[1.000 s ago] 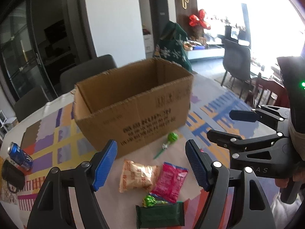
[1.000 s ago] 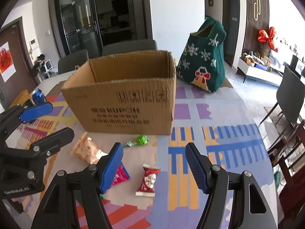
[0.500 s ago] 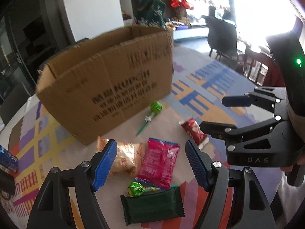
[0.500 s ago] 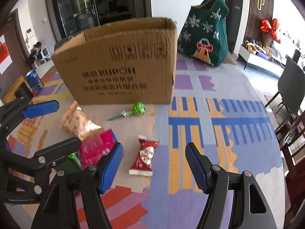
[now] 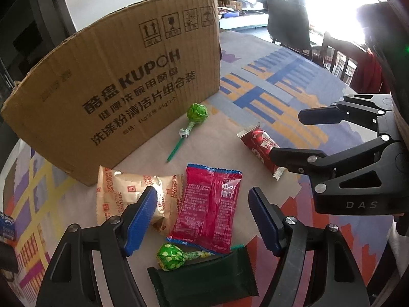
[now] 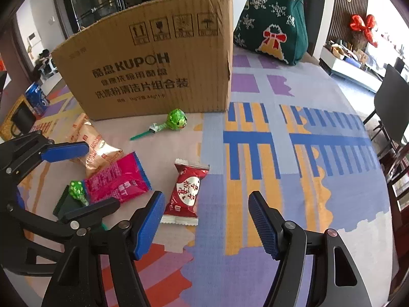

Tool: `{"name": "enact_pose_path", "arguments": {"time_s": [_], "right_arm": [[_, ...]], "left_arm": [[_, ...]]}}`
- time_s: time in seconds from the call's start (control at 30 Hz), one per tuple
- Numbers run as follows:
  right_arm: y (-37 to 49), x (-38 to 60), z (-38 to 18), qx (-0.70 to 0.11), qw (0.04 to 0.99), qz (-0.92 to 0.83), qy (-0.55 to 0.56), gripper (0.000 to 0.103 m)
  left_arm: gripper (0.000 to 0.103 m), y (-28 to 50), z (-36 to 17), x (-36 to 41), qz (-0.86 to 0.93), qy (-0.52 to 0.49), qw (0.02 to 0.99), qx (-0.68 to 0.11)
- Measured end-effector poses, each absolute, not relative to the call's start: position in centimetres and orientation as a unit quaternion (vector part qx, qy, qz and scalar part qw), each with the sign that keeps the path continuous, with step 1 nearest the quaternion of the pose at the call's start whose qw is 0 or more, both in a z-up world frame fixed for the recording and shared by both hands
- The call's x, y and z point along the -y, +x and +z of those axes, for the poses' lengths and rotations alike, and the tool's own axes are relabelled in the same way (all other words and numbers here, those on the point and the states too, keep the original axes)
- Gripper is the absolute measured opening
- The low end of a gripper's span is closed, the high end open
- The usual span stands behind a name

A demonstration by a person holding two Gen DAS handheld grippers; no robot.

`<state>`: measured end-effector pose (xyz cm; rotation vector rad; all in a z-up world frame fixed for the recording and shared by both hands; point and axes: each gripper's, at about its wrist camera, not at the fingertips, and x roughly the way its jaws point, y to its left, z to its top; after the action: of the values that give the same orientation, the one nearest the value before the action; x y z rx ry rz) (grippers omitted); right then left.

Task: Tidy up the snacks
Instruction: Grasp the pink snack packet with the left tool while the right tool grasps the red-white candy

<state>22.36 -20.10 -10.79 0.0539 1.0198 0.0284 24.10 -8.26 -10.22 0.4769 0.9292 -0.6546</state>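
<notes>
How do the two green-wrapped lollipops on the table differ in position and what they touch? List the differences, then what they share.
The lollipop near the cardboard box lies alone on bare tablecloth; the lollipop nearer the grippers is wedged among packets. The first shows its whole green stick; the second's stick runs under the pink packet and over the dark green packet. Both have green foil heads and lie flat.

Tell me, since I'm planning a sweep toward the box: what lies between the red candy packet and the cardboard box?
Only the green lollipop, lying beside the cardboard box; bare tablecloth reaches the red candy packet, per the right wrist view.

Brown box, pink packet, red candy, green lollipops, a seemingly dark-green wrapper.
</notes>
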Motion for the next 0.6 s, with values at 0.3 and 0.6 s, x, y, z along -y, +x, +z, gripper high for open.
{"name": "enact_pose_path", "arguments": {"time_s": [0.3,0.6], "right_arm": [[22.8,20.1,-11.6,-0.493,0.869,0.021,0.03,0.065],[23.3,19.7,-11.9,-0.495,0.868,0.037,0.033,0.058]], "left_arm": [[0.07,24.5,-11.6,9.3,-0.311,0.233,0.805,-0.448],[0.045,25.1,-12.2,8.6,-0.305,0.191,0.803,-0.475]]}}
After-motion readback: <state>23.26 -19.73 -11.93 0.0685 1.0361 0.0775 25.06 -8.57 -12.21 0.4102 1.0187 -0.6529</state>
